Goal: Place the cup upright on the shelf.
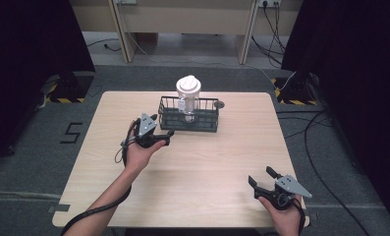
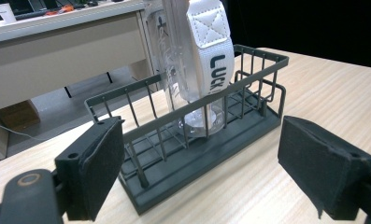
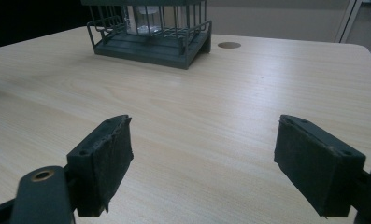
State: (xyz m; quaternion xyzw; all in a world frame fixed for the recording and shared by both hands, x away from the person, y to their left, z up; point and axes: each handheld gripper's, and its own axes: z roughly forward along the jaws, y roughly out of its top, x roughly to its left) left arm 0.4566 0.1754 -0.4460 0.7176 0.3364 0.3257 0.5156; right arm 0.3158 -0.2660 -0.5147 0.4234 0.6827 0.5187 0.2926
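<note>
Basket [image 1: 188, 120], dark grey wire, rectangular, with a solid base tray and upright bars, set at the far middle of the light wood table [image 1: 192, 196]; judged to be the item under work, since the left gripper [image 1: 161, 137] sits just beside its near-left corner, apart from it, with jaws spread wide and nothing between them. Contents, 1 item: a clear plastic bottle [image 1: 187, 98] with a white lid, standing upright in the middle of the basket and rising well above its rim; a white woven strap [image 2: 211, 46] with dark lettering hangs down its side, seen close in the left gripper view. The upright bars appear to keep the bottle from tipping, and the basket's long side faces the person, which leaves bottle and rim easy to reach from the near side. Left gripper aligned toward the basket's end, the bottle framed between its pads [image 2: 101, 175]; likely readied for a grasp of the bottle or the rim, though which cannot be told. Right gripper [image 1: 264, 183], held at the near right edge of the table, well apart from the basket, jaws likewise wide open and empty, pointed across bare tabletop toward the basket; judged to be waiting. Further item: 1 small round dark disc [image 1: 220, 104] on the table, just beside the basket's far right corner.
</note>
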